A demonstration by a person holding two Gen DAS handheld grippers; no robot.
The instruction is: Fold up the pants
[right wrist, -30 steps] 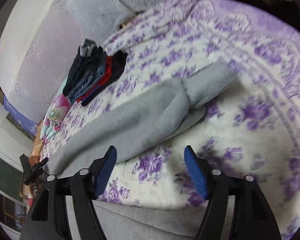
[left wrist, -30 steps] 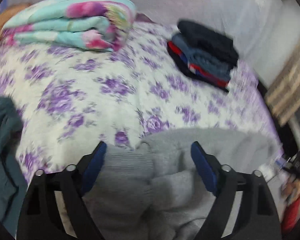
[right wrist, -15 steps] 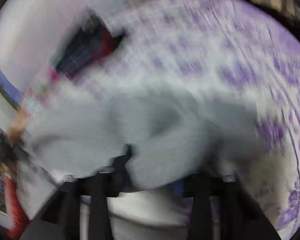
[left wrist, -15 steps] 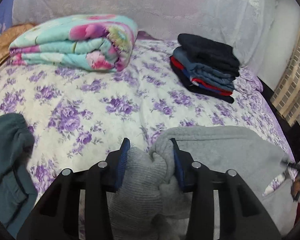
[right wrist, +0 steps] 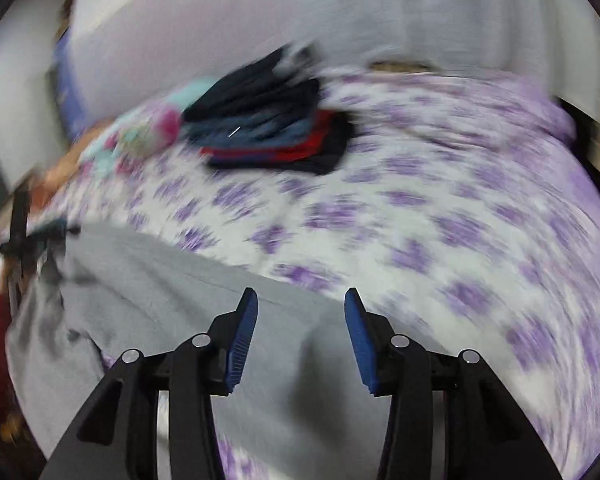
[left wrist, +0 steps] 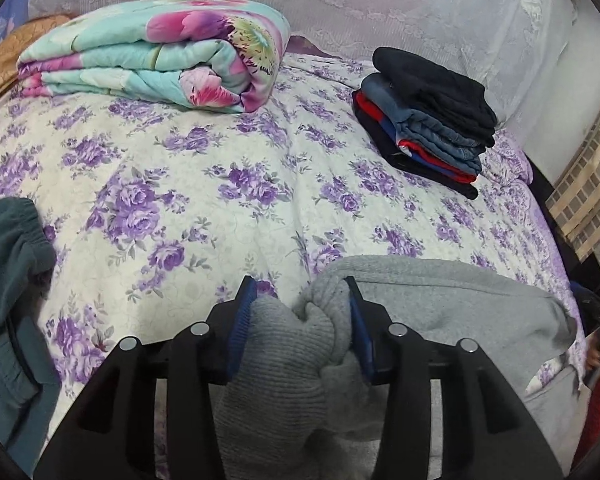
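The bed (left wrist: 228,200) with its purple-flowered cover fills both views. A folded quilt (left wrist: 160,68) lies upper left, stacked clothes (left wrist: 428,120) upper right. The grey pants (left wrist: 440,300) spread across the lower right. The left tongs (left wrist: 300,316) pinch a bunched ribbed cuff; the right tongs (right wrist: 300,320) gape over grey cloth, gripping nothing visible.

Left gripper (left wrist: 300,312) is clamped down, its blue pads (left wrist: 242,320) squeezing a bunched-up wad of the grey pants (left wrist: 284,360) between them. Right gripper (right wrist: 300,322) sits low over the grey fabric with its pads (right wrist: 358,332) spread apart, nothing pinched between them, and its view is pretty motion-blurred.
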